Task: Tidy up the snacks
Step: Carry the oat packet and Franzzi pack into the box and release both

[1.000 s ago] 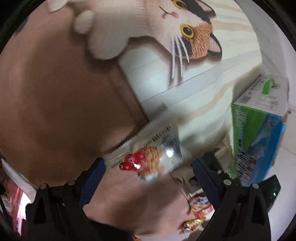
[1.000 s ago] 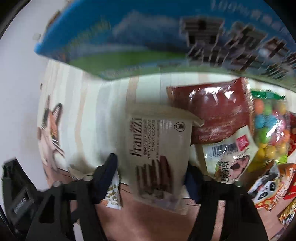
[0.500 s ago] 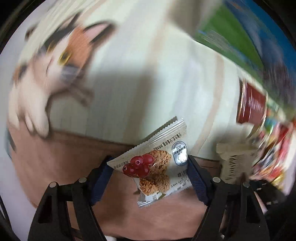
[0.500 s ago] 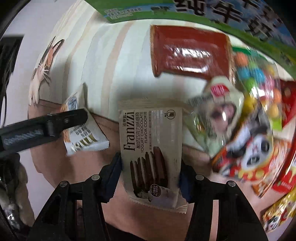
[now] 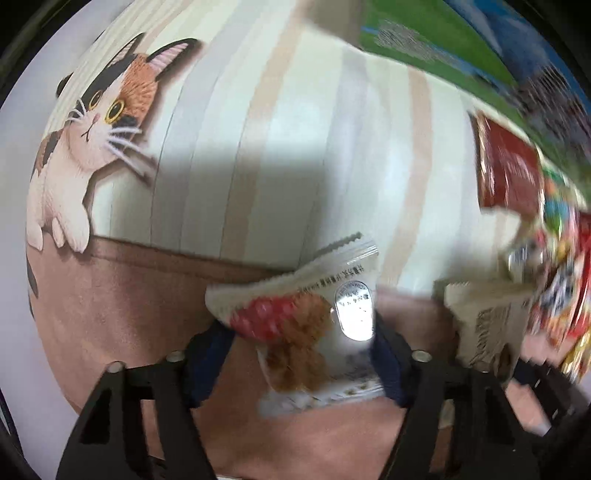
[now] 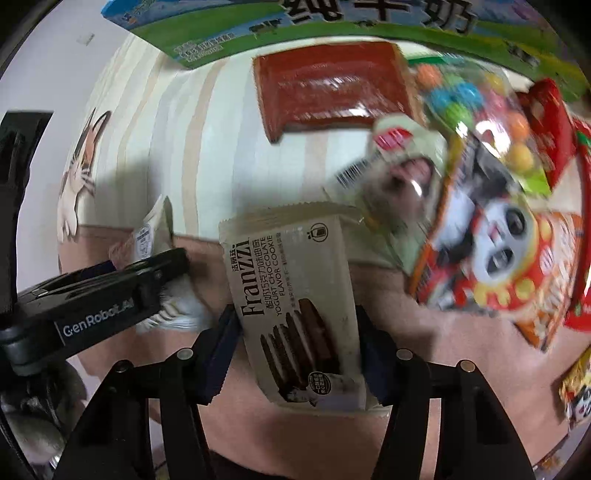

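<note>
My left gripper [image 5: 299, 354] is shut on a white oat-cookie packet with red berries [image 5: 310, 325], held above the cat-print mat [image 5: 258, 147]. My right gripper [image 6: 295, 339] is shut on a beige Franzzi chocolate cookie packet [image 6: 295, 295]. The two grippers are side by side; the left one [image 6: 92, 295] shows at the left of the right wrist view, and the Franzzi packet [image 5: 484, 321] shows at the right of the left wrist view.
A pile of snacks lies to the right: a dark red packet [image 6: 332, 88], a bag of coloured candies [image 6: 472, 103], a panda packet [image 6: 495, 251]. A green and blue milk carton box [image 6: 332, 26] stands behind them. A cat picture [image 5: 96, 125] is at the mat's left.
Both grippers have swung toward the snack pile while still holding their packets. The left view turned from the cat and box to the mat, and the two grippers came closer together.
</note>
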A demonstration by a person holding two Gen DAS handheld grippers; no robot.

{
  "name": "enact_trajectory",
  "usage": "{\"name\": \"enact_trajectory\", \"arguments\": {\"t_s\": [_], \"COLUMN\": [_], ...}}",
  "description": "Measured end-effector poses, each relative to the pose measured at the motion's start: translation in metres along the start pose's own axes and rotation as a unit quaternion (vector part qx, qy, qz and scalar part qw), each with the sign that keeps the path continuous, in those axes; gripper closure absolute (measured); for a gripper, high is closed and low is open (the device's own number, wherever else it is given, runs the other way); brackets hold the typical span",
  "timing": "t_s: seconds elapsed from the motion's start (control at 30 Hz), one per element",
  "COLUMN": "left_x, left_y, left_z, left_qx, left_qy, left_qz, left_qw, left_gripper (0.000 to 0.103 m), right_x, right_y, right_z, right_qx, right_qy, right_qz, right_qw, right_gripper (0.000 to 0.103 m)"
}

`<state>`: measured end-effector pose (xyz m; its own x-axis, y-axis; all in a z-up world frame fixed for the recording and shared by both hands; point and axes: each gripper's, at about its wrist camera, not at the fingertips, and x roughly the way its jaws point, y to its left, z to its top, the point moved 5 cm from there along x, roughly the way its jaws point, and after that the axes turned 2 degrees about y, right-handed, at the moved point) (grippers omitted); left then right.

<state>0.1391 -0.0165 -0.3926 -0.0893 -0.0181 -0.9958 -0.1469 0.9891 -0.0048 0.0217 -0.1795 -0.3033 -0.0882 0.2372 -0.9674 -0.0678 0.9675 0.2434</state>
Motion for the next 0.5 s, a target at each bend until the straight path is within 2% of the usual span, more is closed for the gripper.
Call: {"name": "enact_trajectory", "arguments": {"t_s": [0.07,0.13,0.2,0.27,0.37,0.4,0.43,0.5], "left_x": [0.004,0.012,0.017,0.019,0.016,0.017,0.011,0.008], "left_y": [0.001,0.004,0.007,0.017,0.013,0.006,0.002,-0.004], "left_z": [-0.012,-0.023,-0.027,-0.025,-0.025,-0.027,-0.03,-0.033], "left_qx": [0.004,-0.018,-0.043,-0.054,-0.051,-0.045,-0.035,-0.02], "left_qy": [0.015,0.026,0.022,0.017,0.002,-0.004,-0.013,-0.024], "left_qz": [-0.01,-0.034,-0.052,-0.05,-0.038,-0.03,-0.013,0.003], "left_qw": [0.9998,0.9989,0.9975,0.9971,0.9979,0.9985,0.9992,0.9995], "left_gripper": [0.037,0.034,0.031,0.03,0.031,0.039,0.045,0.05], "right_x": [-0.002,0.002,0.004,0.004,0.012,0.014,0.017,0.023], "right_y": [-0.007,-0.013,-0.021,-0.026,-0.016,-0.014,-0.014,-0.008], "right_z": [-0.009,-0.018,-0.019,-0.018,-0.013,-0.011,-0.009,-0.01], "right_qx": [0.009,0.028,0.04,0.046,0.042,0.04,0.036,0.03], "right_qy": [0.005,0.016,0.016,0.013,0.01,0.007,0.002,-0.01], "right_qz": [0.008,0.033,0.041,0.037,0.015,0.008,-0.005,-0.018], "right_qw": [1.0,0.999,0.998,0.998,0.999,0.999,0.999,0.999], "right_gripper": [0.039,0.038,0.035,0.031,0.03,0.031,0.037,0.038]}}
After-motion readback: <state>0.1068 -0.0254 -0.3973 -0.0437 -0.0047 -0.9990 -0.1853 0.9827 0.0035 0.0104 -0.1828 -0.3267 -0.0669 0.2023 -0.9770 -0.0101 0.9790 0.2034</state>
